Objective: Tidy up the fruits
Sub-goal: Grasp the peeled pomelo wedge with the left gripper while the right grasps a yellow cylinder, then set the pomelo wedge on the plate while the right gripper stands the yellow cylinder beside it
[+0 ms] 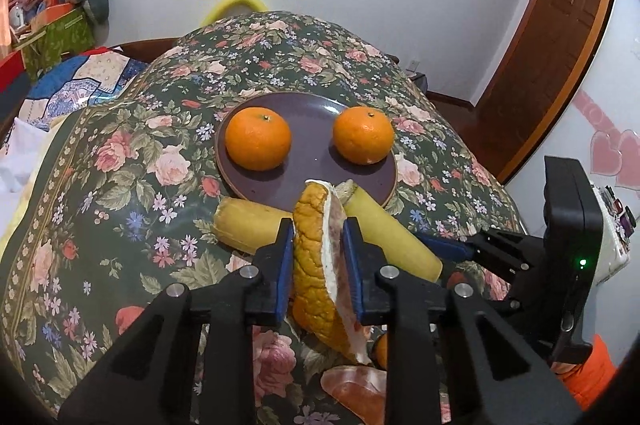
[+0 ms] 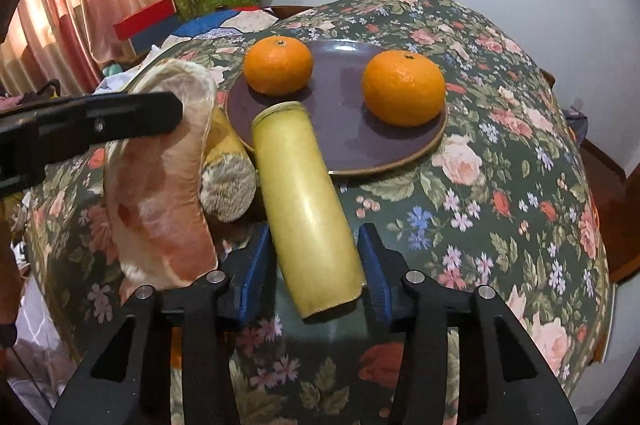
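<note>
Left wrist view: left gripper (image 1: 318, 229) clamps pomelo wedge (image 1: 320, 265).
Right gripper (image 2: 316, 245): open, straddling yellow-green cylinder (image 2: 304, 209).
Purple plate (image 2: 348, 141): two mandarins.

Two oranges (image 1: 258, 138) (image 1: 363, 135). One purple plate (image 1: 308, 185). Two yellow cylinder pieces (image 1: 246, 229) (image 1: 394, 239). Two pomelo wedges: one with rind (image 1: 318, 265), one peeled (image 1: 356, 395). Two tongs (image 1: 318, 239) (image 2: 316, 257).
</note>
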Demonstrator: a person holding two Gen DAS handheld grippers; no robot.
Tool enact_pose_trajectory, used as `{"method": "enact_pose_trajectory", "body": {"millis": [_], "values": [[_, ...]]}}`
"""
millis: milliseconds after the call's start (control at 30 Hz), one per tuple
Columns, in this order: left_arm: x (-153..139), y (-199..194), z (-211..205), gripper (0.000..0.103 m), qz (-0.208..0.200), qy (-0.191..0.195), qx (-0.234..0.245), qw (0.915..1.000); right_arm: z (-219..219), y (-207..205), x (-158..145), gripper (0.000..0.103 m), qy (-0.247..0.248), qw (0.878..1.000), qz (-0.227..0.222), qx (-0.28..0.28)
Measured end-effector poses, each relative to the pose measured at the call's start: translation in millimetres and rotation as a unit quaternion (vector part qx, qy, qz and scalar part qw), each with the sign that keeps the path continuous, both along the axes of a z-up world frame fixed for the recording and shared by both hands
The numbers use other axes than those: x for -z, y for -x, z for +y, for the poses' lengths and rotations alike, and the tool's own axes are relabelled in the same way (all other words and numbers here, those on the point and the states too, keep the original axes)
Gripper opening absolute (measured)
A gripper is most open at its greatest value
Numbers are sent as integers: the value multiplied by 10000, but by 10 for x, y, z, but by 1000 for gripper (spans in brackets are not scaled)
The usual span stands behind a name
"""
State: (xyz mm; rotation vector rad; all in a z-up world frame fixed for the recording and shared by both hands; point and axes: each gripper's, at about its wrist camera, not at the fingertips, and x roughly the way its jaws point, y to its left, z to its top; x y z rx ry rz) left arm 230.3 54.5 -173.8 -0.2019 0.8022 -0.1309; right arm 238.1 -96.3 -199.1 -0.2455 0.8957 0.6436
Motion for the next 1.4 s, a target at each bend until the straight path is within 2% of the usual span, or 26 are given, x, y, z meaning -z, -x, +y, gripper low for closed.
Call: {"method": "enact_pose_trajectory", "body": {"millis": [333, 467, 833, 1067, 1400], "values": [[-86, 74, -60, 20, -96, -35, 59, 9999, -266, 121, -56, 35, 46, 9999, 107, 49], [-87, 72, -83, 20, -106, -58, 78, 9999, -200, 88, -100, 35, 14, 10000, 24, 14], [-92, 74, -94, 20, -161, -98, 60, 9998, -87, -34, 52, 35, -35, 9998, 148, 83], [-289, 155, -78, 19, -367, -40, 4, 9993, -211, 21, -164, 34, -327, 9992, -34, 217], [-646, 164, -106, 19, -797, -187, -2, 9966, -311, 32, -483, 34, -607, 9964, -449, 376]]}}
